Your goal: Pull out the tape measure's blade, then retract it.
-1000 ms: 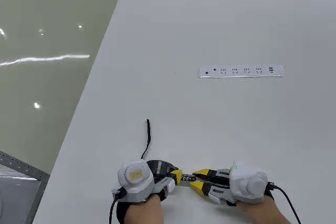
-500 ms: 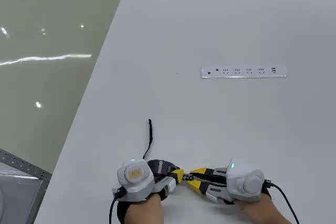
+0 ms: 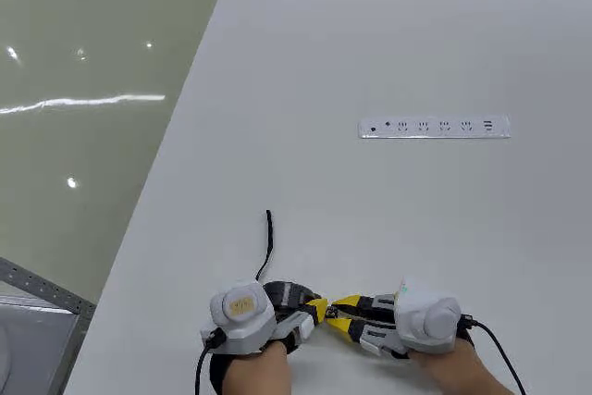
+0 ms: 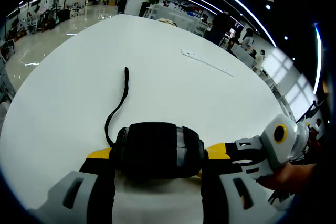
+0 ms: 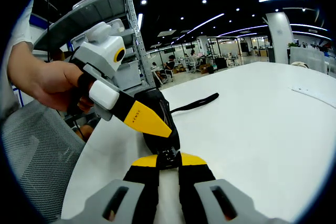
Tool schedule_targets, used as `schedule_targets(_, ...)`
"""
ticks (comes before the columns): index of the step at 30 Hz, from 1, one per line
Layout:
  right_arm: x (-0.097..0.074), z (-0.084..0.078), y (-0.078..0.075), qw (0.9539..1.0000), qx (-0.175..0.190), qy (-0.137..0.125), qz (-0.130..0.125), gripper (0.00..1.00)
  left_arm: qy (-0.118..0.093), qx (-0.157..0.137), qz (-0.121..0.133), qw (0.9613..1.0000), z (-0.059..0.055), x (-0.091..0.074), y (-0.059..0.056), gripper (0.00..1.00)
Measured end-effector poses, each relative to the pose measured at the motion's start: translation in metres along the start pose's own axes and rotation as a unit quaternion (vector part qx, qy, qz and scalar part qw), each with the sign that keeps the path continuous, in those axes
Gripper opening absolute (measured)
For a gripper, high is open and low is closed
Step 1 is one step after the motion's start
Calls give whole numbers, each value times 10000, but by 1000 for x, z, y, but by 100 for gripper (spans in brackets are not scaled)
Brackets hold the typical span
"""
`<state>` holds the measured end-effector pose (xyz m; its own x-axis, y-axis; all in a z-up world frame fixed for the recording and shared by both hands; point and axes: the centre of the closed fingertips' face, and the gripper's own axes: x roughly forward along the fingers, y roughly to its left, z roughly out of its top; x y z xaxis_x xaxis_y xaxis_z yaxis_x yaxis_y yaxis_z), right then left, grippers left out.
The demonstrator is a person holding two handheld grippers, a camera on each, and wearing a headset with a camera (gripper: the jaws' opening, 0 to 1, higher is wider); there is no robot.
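Black rounded tape measure [image 4: 157, 150], slim strap [image 4: 119, 103]

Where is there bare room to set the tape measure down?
Most of the table is bare: the wide stretch beyond the power strip, and the band between that strip and the grippers. It is crowded at the near edge, where the left gripper clamps the tape measure, the right gripper pinches its blade tip, and the strap trails out.
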<state>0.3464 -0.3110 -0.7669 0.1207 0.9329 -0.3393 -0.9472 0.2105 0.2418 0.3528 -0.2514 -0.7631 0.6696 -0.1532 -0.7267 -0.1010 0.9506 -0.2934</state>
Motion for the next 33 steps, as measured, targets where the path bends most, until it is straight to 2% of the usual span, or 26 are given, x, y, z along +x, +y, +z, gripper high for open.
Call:
schedule_targets(28,7,1,2,9998,-134,75,98,12,-41,3,7,10000,0,0,-1,64)
schedule_targets(33,7,0,3,9998,-124,112,109,13,-20,119,43,9999,0,0,-2,65)
